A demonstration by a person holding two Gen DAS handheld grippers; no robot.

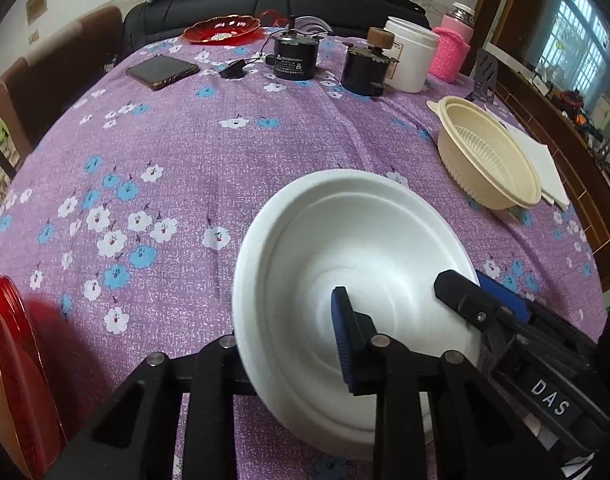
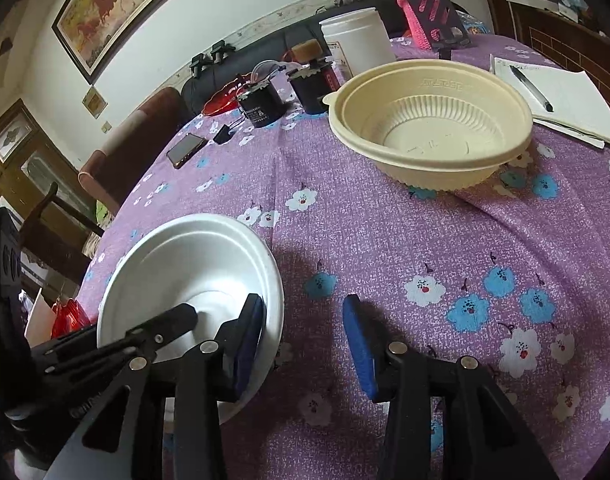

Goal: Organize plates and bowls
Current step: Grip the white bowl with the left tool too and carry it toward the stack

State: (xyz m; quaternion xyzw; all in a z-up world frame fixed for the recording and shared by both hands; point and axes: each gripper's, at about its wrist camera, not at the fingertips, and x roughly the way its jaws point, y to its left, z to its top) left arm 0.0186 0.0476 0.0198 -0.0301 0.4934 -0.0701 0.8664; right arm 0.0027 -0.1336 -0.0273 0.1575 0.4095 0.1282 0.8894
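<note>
White bowl (image 1: pixel 345 256) tilted above desk (image 1: pixel 185 152), rim apparently pinched by left gripper (image 1: pixel 289 344); right gripper (image 2: pixel 305 344) apart, holding nothing, left finger overlapping the bowl rim. Likely mid-carry toward beige bowl (image 2: pixel 429 120) for nesting; next needs lowering squarely inside. Counted: two bowls, two red plates (image 1: pixel 223 29).

White bowl (image 1: pixel 357 248) tilted near upright ribbed beige bowl (image 2: pixel 429 120) on tablecloth.
</note>
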